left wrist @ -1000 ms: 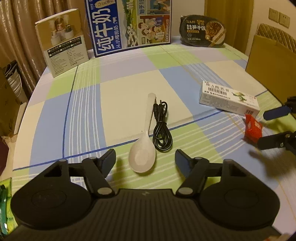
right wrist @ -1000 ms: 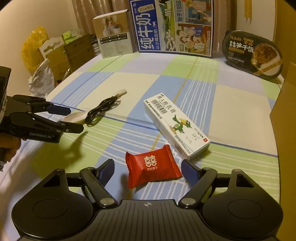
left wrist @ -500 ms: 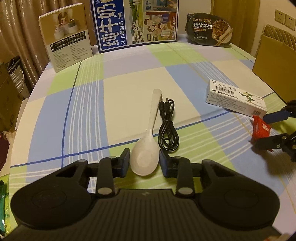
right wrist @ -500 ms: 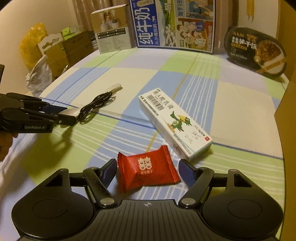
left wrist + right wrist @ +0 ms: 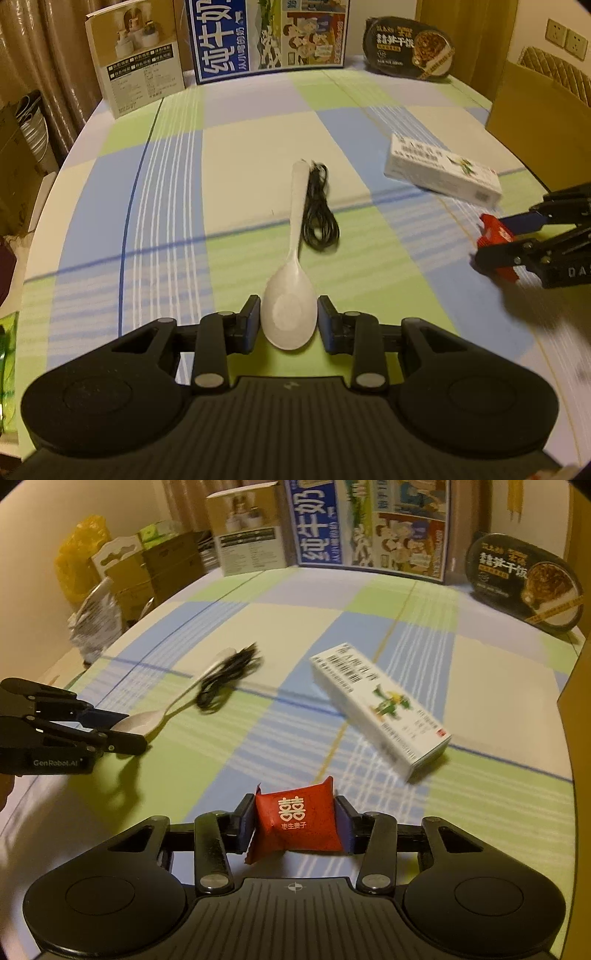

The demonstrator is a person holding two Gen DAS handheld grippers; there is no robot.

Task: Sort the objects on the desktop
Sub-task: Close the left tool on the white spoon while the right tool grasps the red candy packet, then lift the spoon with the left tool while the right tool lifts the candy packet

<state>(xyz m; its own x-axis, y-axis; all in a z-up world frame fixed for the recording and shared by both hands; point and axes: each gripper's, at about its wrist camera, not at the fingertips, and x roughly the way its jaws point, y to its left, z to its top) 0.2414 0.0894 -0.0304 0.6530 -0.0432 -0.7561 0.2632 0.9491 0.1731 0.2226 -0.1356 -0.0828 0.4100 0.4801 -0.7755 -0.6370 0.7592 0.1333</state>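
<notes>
My left gripper [image 5: 289, 325] is shut on the bowl of a white plastic spoon [image 5: 290, 312], whose handle points away over the checked tablecloth. A coiled black cable [image 5: 319, 218] lies right beside the spoon's handle. My right gripper [image 5: 295, 821] is shut on a red candy packet [image 5: 295, 821] with white characters. A white medicine box [image 5: 380, 709] lies on the cloth just beyond it, to the right. In the right wrist view the left gripper [image 5: 122, 729] holds the spoon [image 5: 142, 720] at the left. In the left wrist view the right gripper [image 5: 495, 236] holds the packet [image 5: 493, 234] at the right.
At the table's far edge stand a blue milk carton box [image 5: 269, 35], a tan product box [image 5: 135, 64] and a black instant-rice tray [image 5: 408, 48]. A cardboard box [image 5: 539, 122] stands at the right edge. Cartons and bags [image 5: 110, 576] sit beyond the left side.
My right gripper has closed on the red candy packet. My left gripper, which closed on the spoon's bowl half a second ago, still grips it; the view has shifted slightly.
</notes>
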